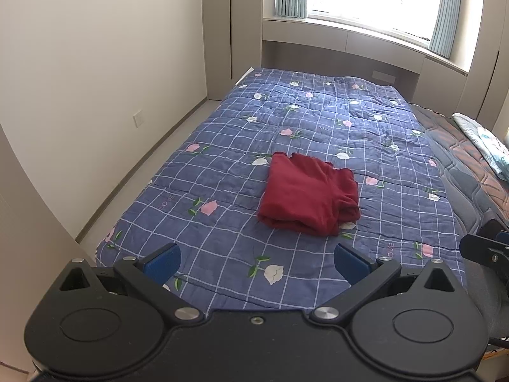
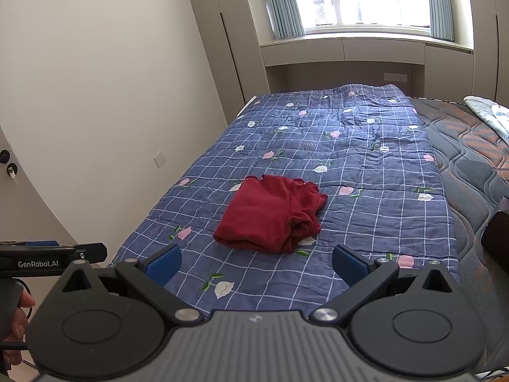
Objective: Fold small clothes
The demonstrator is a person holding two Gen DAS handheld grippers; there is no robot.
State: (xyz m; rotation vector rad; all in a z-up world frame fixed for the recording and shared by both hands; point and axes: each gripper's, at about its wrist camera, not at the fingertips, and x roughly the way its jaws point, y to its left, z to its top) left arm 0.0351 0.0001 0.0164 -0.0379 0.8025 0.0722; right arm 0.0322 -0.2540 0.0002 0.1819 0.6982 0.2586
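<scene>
A dark red garment [image 1: 308,194] lies folded into a compact rectangle on the blue checked floral quilt [image 1: 222,165]; it also shows in the right wrist view [image 2: 270,215]. My left gripper [image 1: 256,262] is open and empty, held above the quilt's near edge, short of the garment. My right gripper [image 2: 256,262] is open and empty, also back from the garment. The left gripper's side [image 2: 51,258] shows at the left of the right wrist view, and part of the right gripper [image 1: 486,248] at the right edge of the left view.
The quilt [image 2: 366,159] covers the left part of a bed; the bare dark mattress [image 2: 470,165] lies to its right with a folded light floral cloth [image 2: 490,113] on it. A white wall [image 1: 95,79] and floor strip run along the left. A window with curtains [image 2: 359,0] is at the far end.
</scene>
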